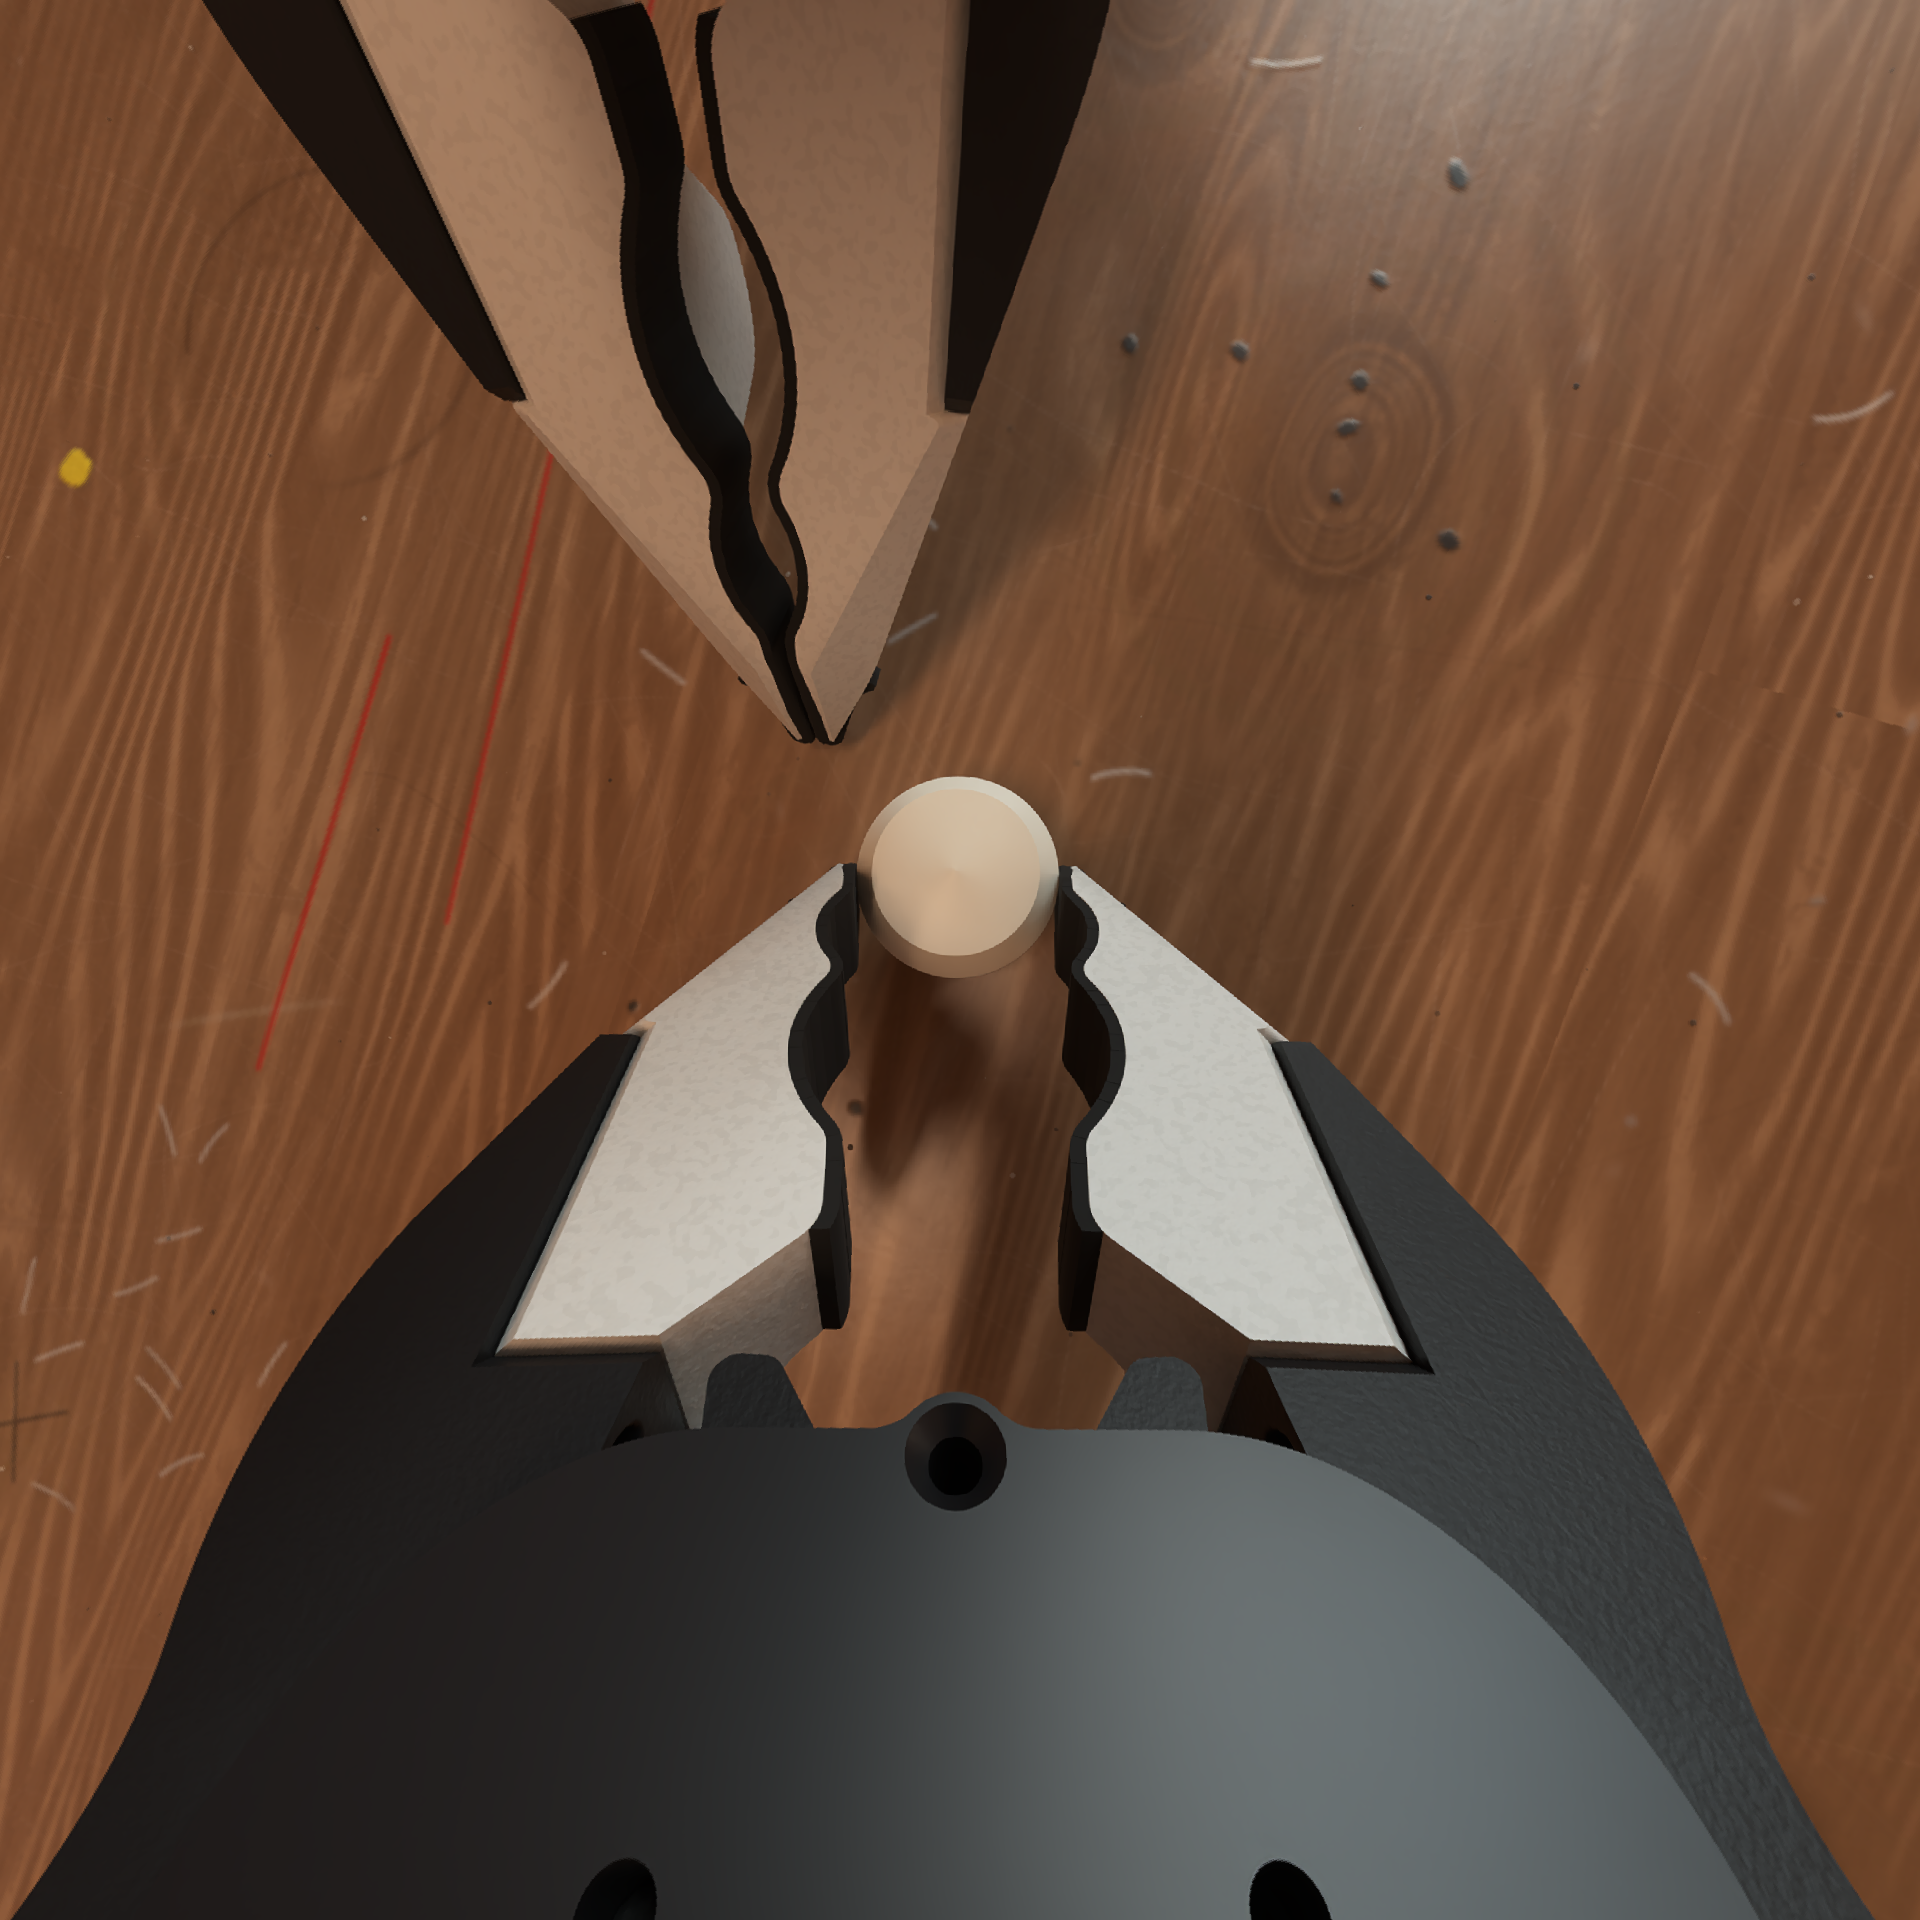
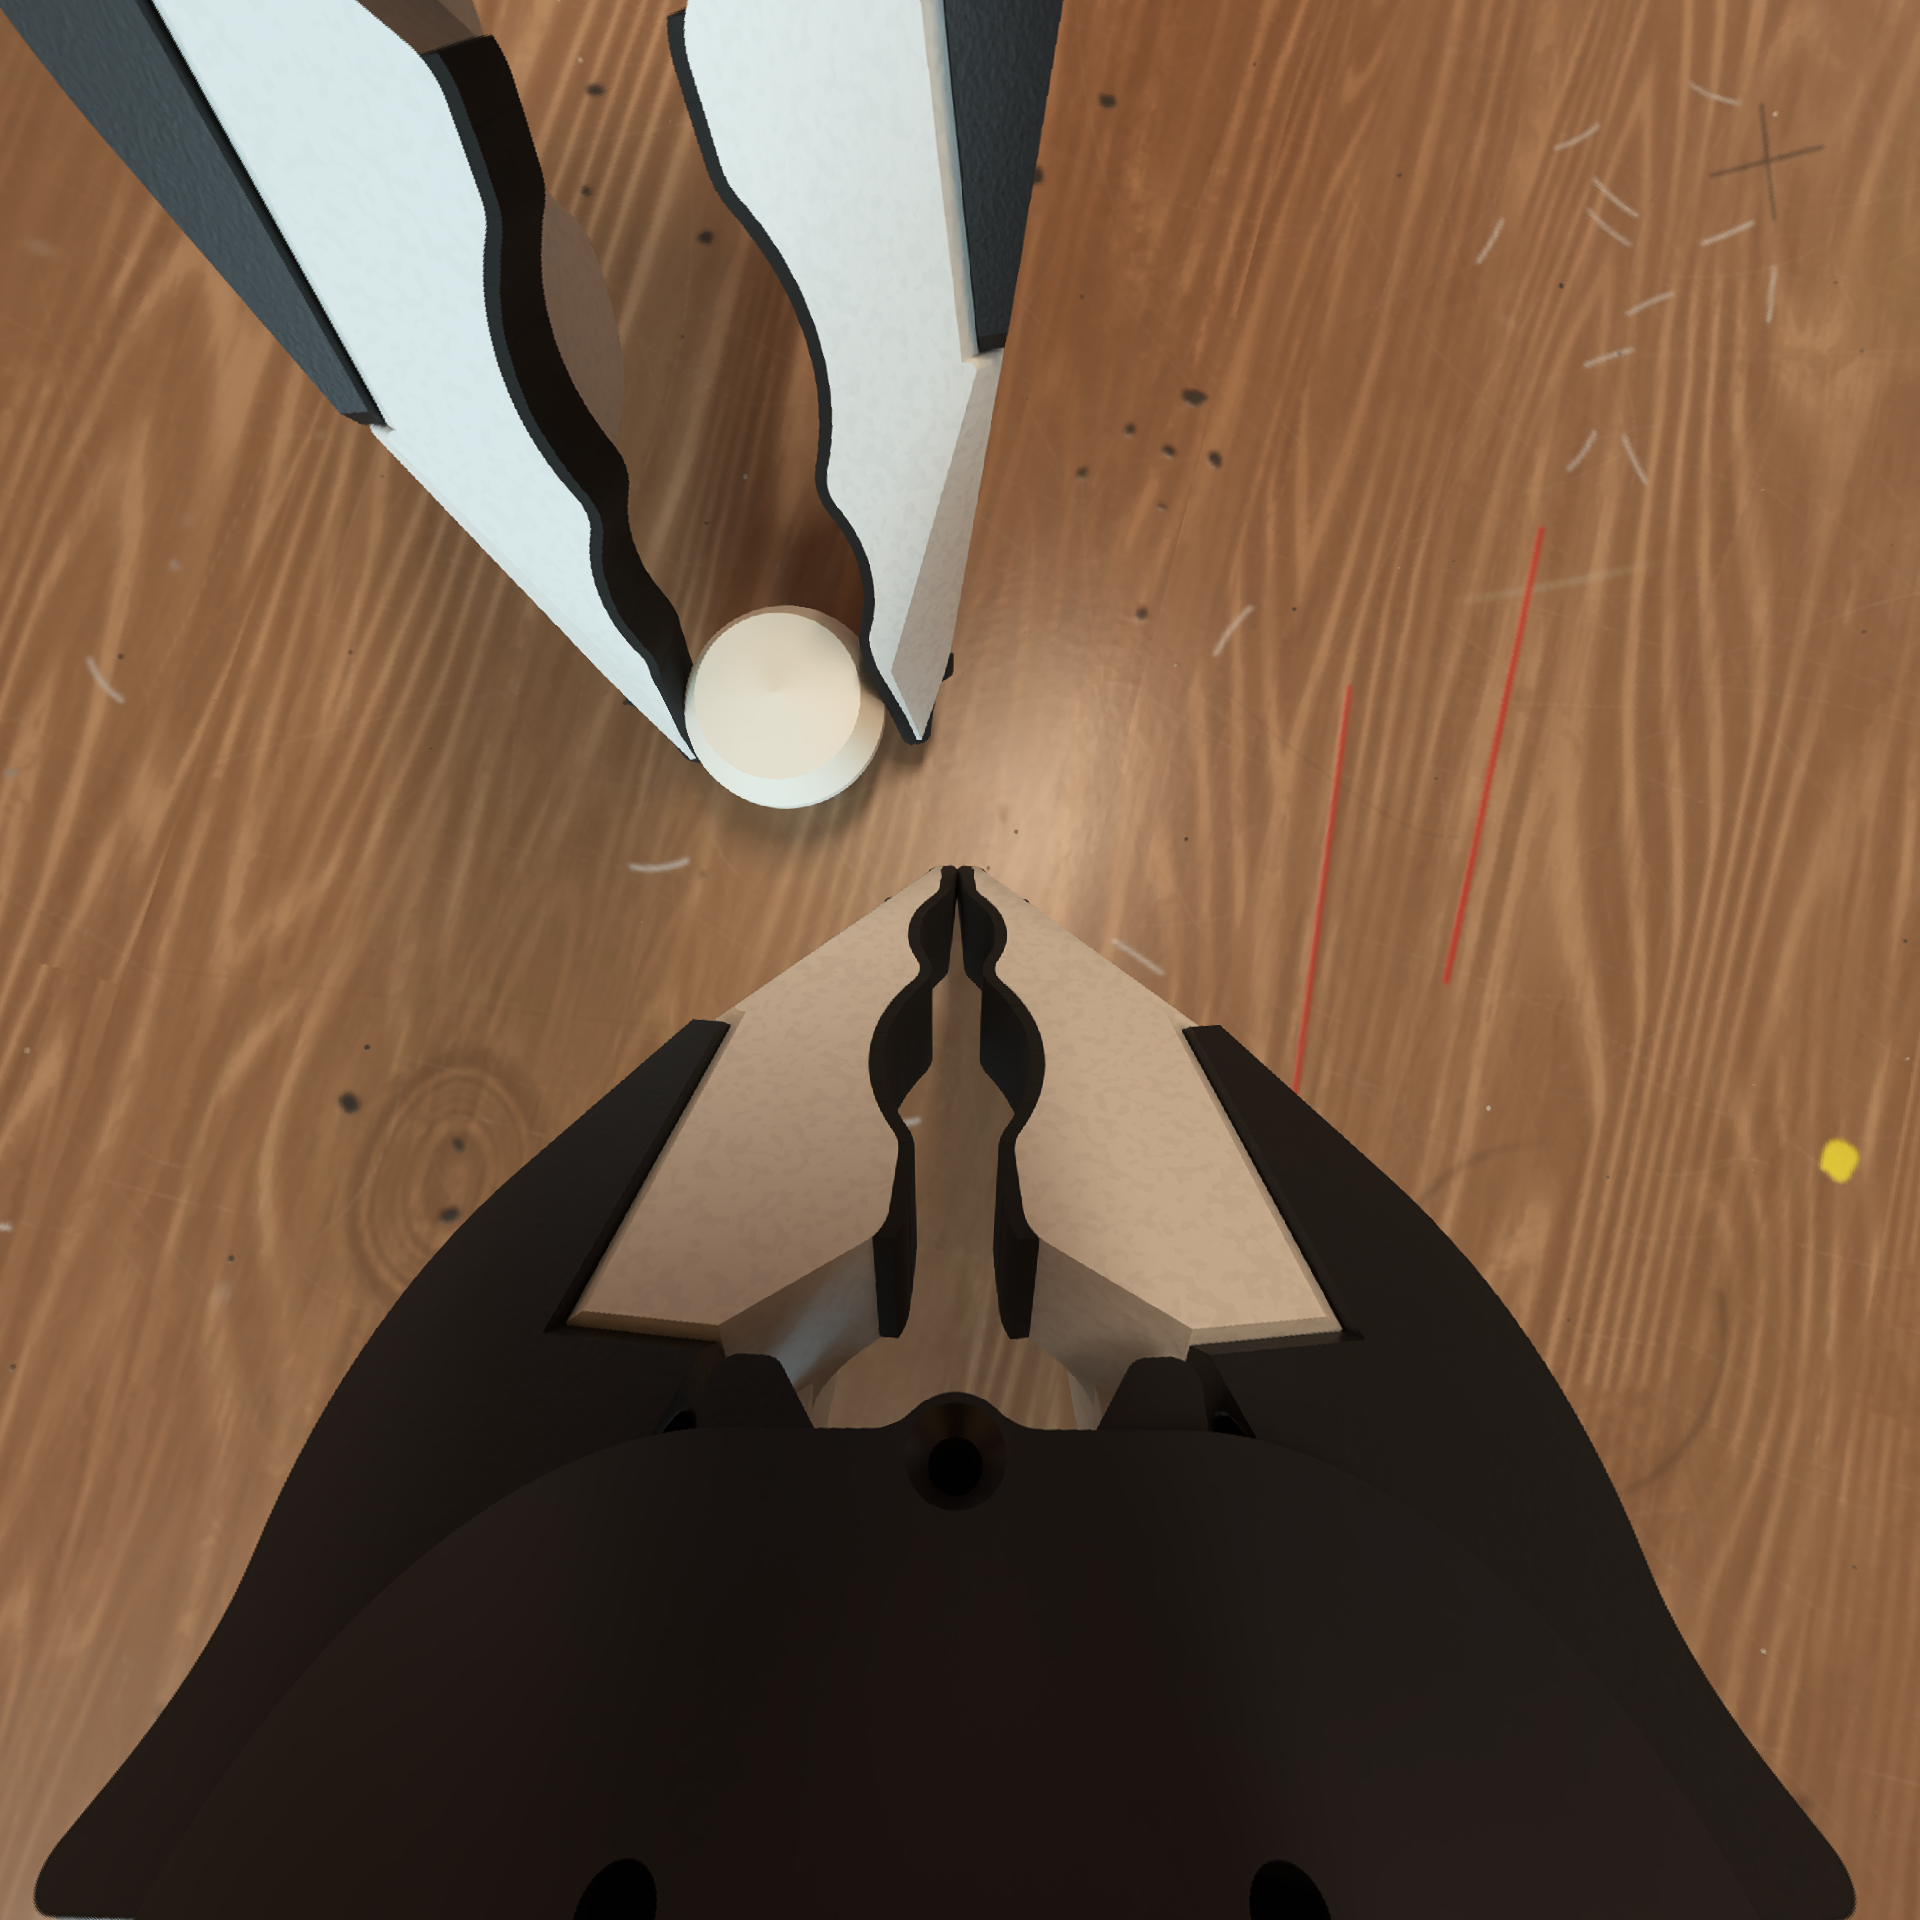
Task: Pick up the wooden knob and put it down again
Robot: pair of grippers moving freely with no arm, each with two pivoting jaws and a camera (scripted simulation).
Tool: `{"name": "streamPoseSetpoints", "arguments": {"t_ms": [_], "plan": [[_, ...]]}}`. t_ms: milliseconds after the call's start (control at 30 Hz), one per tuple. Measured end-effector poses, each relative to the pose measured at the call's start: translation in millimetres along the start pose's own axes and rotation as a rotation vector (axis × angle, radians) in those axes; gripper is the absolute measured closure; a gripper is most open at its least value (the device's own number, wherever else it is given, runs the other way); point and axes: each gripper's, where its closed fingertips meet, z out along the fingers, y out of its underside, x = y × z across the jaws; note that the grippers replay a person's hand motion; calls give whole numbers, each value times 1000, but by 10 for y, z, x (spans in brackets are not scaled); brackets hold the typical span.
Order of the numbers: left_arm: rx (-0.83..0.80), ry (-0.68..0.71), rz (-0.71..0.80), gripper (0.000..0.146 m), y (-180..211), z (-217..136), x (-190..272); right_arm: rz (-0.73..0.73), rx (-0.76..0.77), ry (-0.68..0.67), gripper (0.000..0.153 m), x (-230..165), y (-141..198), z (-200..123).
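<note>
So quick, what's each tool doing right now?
Left tool: closed on the wooden knob, fingertips touching both its sides.
Right tool: closed, holding nothing.

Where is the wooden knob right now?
The wooden knob sits centre of the left wrist view, between the left claw's fingertips on the table, just ahead of the shut right claw.

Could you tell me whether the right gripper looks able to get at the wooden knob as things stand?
Probably not: the left gripper already flanks the wooden knob with a finger on each side, and the right gripper is shut, its tips short of it.
</note>
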Motion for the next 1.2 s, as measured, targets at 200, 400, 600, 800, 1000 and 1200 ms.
{"name": "streamPoseSetpoints", "arguments": {"t_ms": [200,400,600,800,1000,1200], "plan": [[-4,-25,13,109,6,-25,-27,-4,-56,-3,153,-7,1,0],[-3,-56,-60,109,82,-162,-42,44,-112,-40,153,-6,1,-1],[9,-61,-218,100,214,-130,9,72,-167,-71,153,-4,-1,0],[65,-54,-280,99,129,-84,-65,85,-172,-82,153,2,-3,2],[73,-57,-272,100,127,-92,-67,113,-162,-89,153,4,-3,4],[80,-72,-277,102,142,-76,-88,127,-134,-80,153,-1,-20,-2]]}}
